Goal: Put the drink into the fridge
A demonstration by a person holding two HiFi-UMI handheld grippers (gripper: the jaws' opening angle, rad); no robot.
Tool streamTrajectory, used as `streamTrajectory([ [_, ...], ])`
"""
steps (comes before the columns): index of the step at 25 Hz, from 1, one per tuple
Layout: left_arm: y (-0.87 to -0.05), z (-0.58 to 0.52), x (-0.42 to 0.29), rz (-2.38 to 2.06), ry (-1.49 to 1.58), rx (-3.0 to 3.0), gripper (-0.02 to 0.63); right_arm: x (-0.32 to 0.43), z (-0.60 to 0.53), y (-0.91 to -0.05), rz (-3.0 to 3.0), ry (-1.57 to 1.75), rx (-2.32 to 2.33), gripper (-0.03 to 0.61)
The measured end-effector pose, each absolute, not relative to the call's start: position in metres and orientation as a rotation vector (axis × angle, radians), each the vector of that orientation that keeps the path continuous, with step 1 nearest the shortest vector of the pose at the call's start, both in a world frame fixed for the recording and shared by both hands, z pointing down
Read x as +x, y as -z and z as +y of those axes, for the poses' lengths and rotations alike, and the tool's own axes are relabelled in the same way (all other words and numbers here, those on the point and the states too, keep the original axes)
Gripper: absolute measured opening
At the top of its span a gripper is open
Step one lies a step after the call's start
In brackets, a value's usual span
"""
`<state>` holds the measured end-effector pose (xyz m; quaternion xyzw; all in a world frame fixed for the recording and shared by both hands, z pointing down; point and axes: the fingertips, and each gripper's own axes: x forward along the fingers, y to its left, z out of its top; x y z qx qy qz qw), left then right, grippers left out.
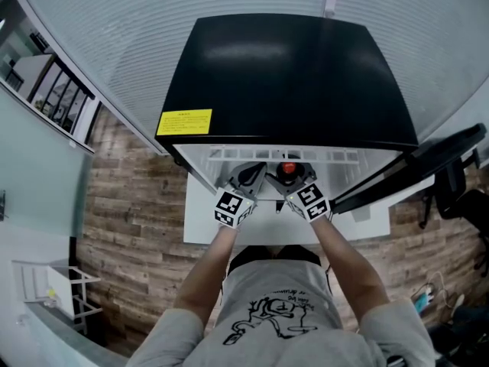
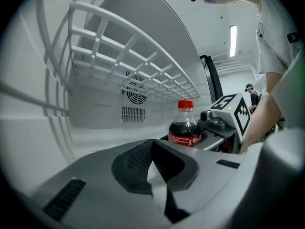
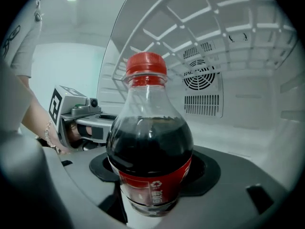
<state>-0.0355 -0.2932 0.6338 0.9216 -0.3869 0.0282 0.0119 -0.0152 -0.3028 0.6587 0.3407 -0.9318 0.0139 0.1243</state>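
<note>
The drink is a cola bottle (image 3: 150,147) with a red cap and a red label, standing upright between the jaws of my right gripper (image 3: 152,185), which is shut on its lower body. In the head view its cap (image 1: 289,167) shows just inside the open black fridge (image 1: 283,75). My left gripper (image 2: 159,175) is shut with nothing in it, and sits close to the left of the bottle (image 2: 185,128). Both grippers (image 1: 248,178) (image 1: 296,183) reach into the white fridge interior (image 2: 95,128).
A white wire shelf (image 2: 143,66) hangs above the grippers inside the fridge. A round fan grille and vent (image 3: 202,78) sit on the back wall. The fridge door (image 1: 390,178) stands open at the right. A black chair (image 1: 458,174) is further right on the wooden floor.
</note>
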Motion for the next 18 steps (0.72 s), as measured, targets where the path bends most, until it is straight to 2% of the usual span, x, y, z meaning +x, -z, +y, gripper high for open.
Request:
streamTrajectory([
  [18, -0.663, -0.332, -0.030, -1.228, -0.119, 2.853, 0.000, -0.020, -0.345, -0.694, -2.722, -0.128, 1.023, 0.324],
])
